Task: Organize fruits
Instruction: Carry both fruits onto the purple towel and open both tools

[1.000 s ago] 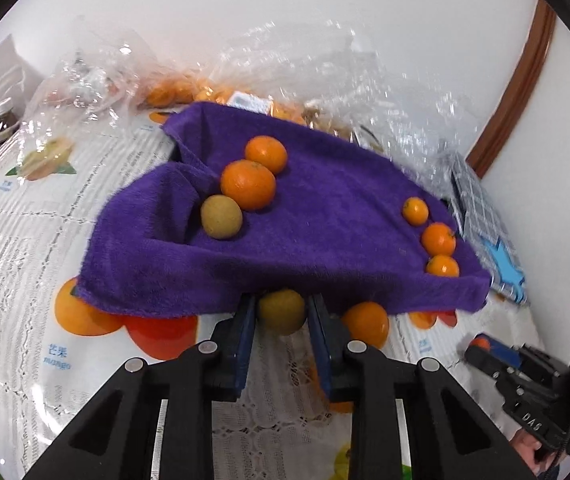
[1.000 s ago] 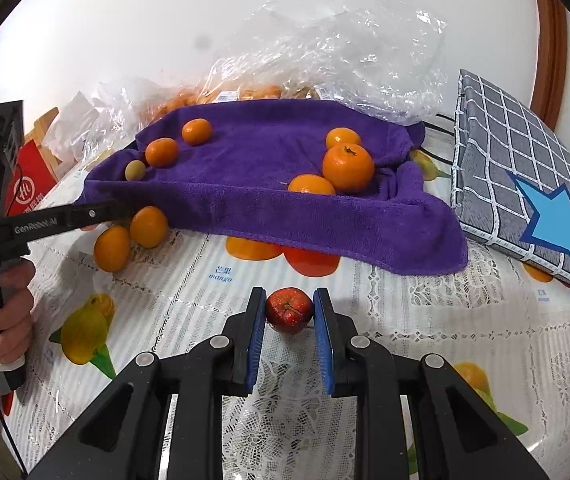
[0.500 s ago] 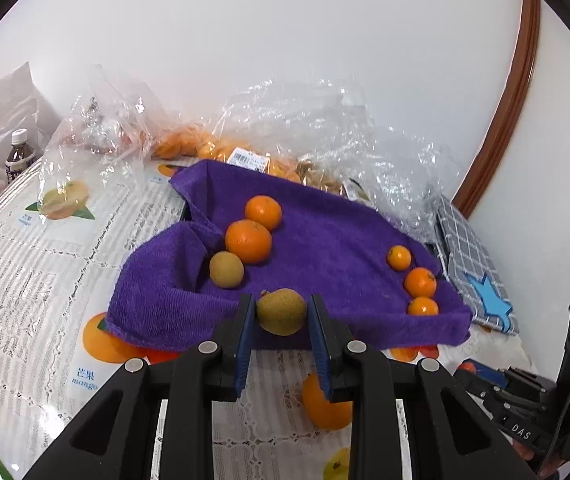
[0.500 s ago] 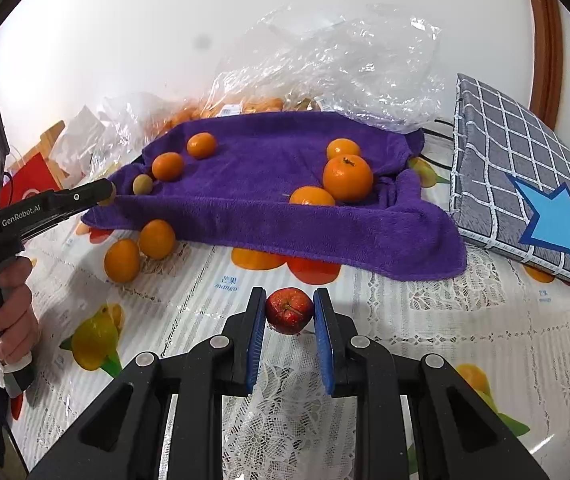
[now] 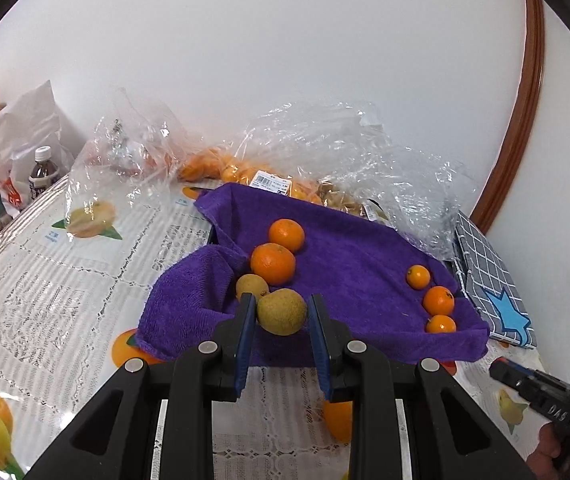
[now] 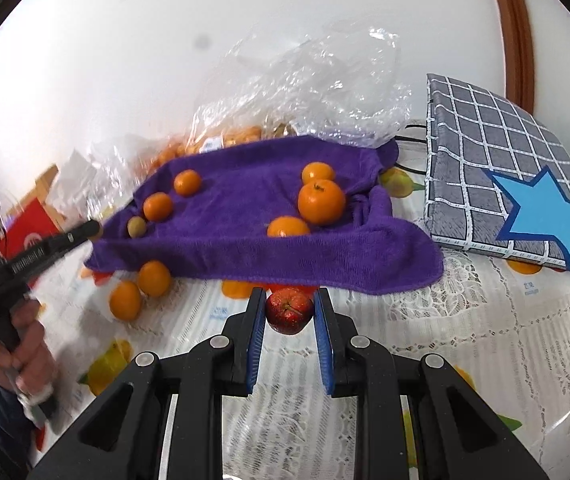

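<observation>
left gripper (image 5: 281,312): we have it clamped on a brown-green round fruit (image 5: 281,311), held at the near edge of the purple towel (image 5: 349,264)
right gripper (image 6: 289,312): we have it pinched on a small red apple (image 6: 289,310), just short of the towel's front hem
on towel: two oranges (image 5: 273,263) and a second brown fruit (image 5: 251,286) at left, three small oranges (image 5: 438,300) at right
off towel: we see two oranges (image 6: 153,278) loose on the tablecloth (image 6: 465,340)
behind: clear plastic bags (image 5: 349,152) of fruit
</observation>
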Tool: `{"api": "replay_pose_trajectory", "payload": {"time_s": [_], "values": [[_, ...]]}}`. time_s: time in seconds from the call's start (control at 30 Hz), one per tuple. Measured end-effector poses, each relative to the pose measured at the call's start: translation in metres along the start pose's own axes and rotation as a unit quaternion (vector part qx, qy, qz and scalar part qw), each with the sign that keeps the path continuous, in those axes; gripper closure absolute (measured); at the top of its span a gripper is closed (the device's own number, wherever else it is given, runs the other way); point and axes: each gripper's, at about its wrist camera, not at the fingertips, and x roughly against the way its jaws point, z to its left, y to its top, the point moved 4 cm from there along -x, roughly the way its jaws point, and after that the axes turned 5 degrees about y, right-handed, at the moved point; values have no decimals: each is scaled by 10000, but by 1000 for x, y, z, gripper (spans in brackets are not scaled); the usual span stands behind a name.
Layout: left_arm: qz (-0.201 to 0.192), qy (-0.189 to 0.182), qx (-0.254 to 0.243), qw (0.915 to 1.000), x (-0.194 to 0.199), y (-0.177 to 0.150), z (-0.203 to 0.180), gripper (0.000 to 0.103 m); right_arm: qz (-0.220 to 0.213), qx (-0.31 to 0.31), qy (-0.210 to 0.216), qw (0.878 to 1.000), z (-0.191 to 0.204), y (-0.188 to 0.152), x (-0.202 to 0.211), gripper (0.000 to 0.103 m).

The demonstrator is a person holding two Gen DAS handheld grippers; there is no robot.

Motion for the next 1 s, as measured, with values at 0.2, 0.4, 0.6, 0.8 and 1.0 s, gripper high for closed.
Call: {"api": "replay_pose_trajectory", "payload": {"time_s": [0.2, 0.4, 0.6, 0.8, 1.0], "values": [[-42, 9, 48, 10000, 3, 1, 2, 78, -237, 7, 30, 9997, 6, 21, 12, 79], [-105, 188, 137, 9997, 5, 4, 10, 78, -347, 114, 105, 9993, 14, 39, 8, 79], [-174, 506, 263, 9982, 4, 7, 24, 78, -440, 311, 252, 9982, 28, 63, -1, 79], [-302, 764, 332, 9961, 9, 15, 35, 78, -507, 432, 345, 9972, 34, 84, -20, 79], [-369, 540, 252, 9975, -2, 51, 26, 78, -251, 655, 124, 9975, 33, 95, -49, 79]]}}
